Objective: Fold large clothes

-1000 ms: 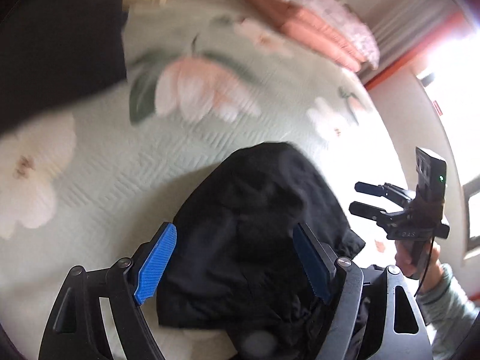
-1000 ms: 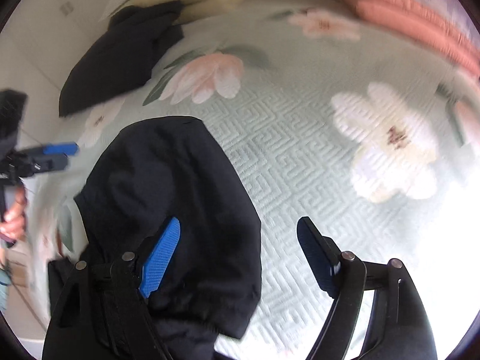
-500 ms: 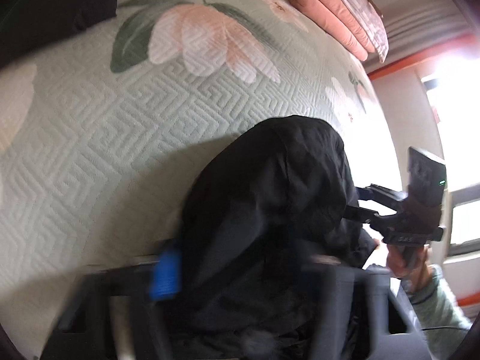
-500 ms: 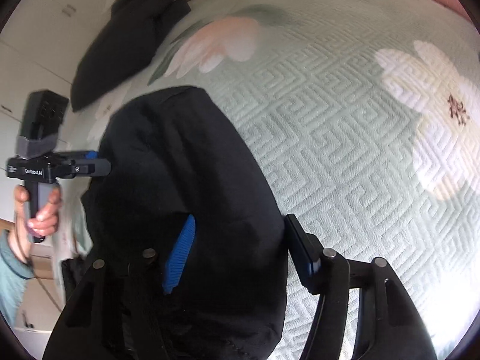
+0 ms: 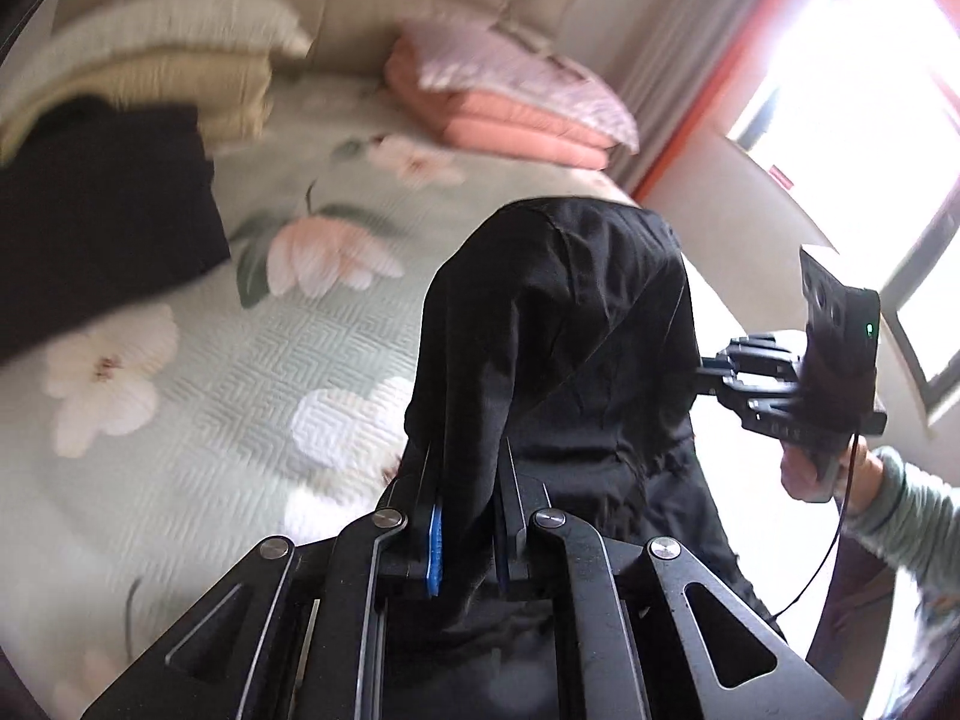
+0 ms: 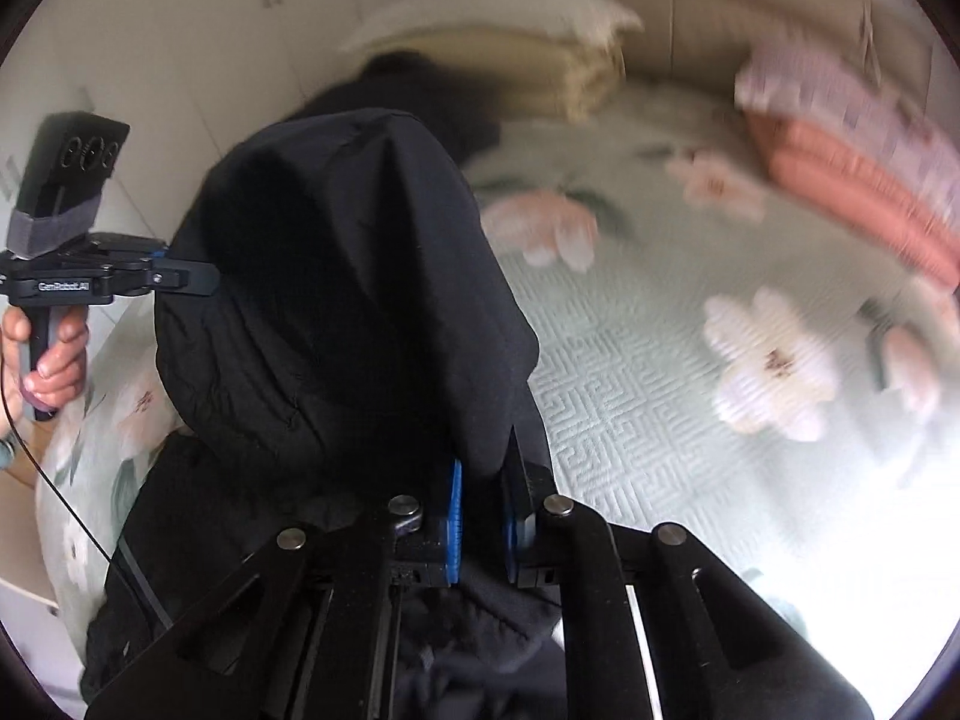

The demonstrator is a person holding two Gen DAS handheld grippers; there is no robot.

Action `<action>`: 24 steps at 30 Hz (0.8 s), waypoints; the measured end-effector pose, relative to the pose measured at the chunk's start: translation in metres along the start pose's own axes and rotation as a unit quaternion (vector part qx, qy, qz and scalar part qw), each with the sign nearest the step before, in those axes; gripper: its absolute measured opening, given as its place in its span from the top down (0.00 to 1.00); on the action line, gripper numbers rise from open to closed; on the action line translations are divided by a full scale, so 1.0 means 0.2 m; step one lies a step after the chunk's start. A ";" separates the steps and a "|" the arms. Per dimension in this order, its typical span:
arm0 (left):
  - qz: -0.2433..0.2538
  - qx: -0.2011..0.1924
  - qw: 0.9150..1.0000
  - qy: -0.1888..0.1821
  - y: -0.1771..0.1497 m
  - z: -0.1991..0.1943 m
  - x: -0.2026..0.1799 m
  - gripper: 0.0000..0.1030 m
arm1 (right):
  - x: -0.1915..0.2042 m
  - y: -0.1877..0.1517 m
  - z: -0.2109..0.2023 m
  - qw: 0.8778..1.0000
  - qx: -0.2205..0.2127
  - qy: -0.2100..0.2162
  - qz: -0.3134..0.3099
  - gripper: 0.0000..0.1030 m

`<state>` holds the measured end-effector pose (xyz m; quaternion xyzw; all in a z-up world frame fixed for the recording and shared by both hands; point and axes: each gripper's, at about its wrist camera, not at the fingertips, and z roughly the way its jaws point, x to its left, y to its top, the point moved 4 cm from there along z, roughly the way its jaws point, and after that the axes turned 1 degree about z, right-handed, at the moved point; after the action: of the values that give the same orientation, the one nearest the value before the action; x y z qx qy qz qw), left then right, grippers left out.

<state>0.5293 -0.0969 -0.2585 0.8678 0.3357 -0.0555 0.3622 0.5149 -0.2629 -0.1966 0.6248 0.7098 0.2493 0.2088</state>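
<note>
Two tools, two grips, and we're off the bed with it: our left tool (image 5: 465, 516) has just pinched closed on a bunched edge of the black garment (image 5: 558, 324), cloth squeezed tight between its blue pads, and our right tool (image 6: 483, 510) has just clamped down the same way on another bunch of the same fabric. We can see each tool from the other's camera too, out at the side of the cloth with a hand (image 6: 51, 354) wrapped round the handle. So where's the garment? Hanging between our two tools, its upper part raised above the flowered bedspread (image 5: 198, 372), the rest trailing down below us toward the near edge of the bed. As for progress, we'd call this early going: the pickup is done, but nothing we see reads as a fold yet, since the cloth is rumpled and humped rather than flat. Over by the pillows (image 5: 150, 60) lies another dark garment (image 5: 102, 210), which may be one already dealt with, though we can't tell whether it's neatly folded. By our reckoning what's left is the real work: spread this one out, lay it flat on the bed, then fold it over.
</note>
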 end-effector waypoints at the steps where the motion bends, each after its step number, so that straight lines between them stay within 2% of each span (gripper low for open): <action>1: 0.011 -0.006 1.000 0.003 -0.06 -0.10 -0.08 0.88 | 0.06 -0.03 -0.07 1.000 -0.005 -0.007 -0.006 0.87; 5: 0.040 0.002 0.999 0.011 -0.28 -0.40 -0.31 0.88 | 0.31 -0.21 -0.39 0.998 -0.025 -0.034 -0.037 0.87; 7: 0.060 0.014 0.998 0.023 -0.40 -0.48 -0.41 0.89 | 0.42 -0.33 -0.52 0.998 -0.026 -0.043 -0.047 0.87; 10: 0.088 0.044 0.994 0.041 -0.64 -0.56 -0.54 0.88 | 0.59 -0.54 -0.68 0.993 -0.020 -0.079 -0.081 0.87; 13: 0.095 0.079 0.991 0.055 -0.93 -0.53 -0.60 0.86 | 0.74 -0.80 -0.70 0.986 -0.008 -0.122 -0.114 0.87; 15: 0.084 0.124 0.987 0.060 -1.18 -0.44 -0.61 0.85 | 0.79 -0.99 -0.61 0.984 0.026 -0.129 -0.123 0.87; 17: 0.060 0.189 0.978 0.061 -1.44 -0.32 -0.57 0.86 | 0.81 -1.21 -0.48 0.976 0.076 -0.148 -0.139 0.88; 20: 0.033 0.245 0.967 0.069 -1.68 -0.29 -0.54 0.86 | 0.78 -1.46 -0.38 0.973 0.157 -0.125 -0.113 0.88; 22: 0.020 0.247 0.966 0.081 -1.70 -0.36 -0.52 0.86 | 0.72 -1.51 -0.43 0.974 0.177 -0.115 -0.079 0.88; 24: 0.012 0.218 0.972 0.089 -1.60 -0.47 -0.51 0.86 | 0.64 -1.47 -0.53 0.978 0.178 -0.104 -0.038 0.87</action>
<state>0.2386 0.0743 -0.3435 0.9314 0.3356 -0.0454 0.1338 0.2026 -0.1740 -0.2915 0.6469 0.7405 0.0444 0.1764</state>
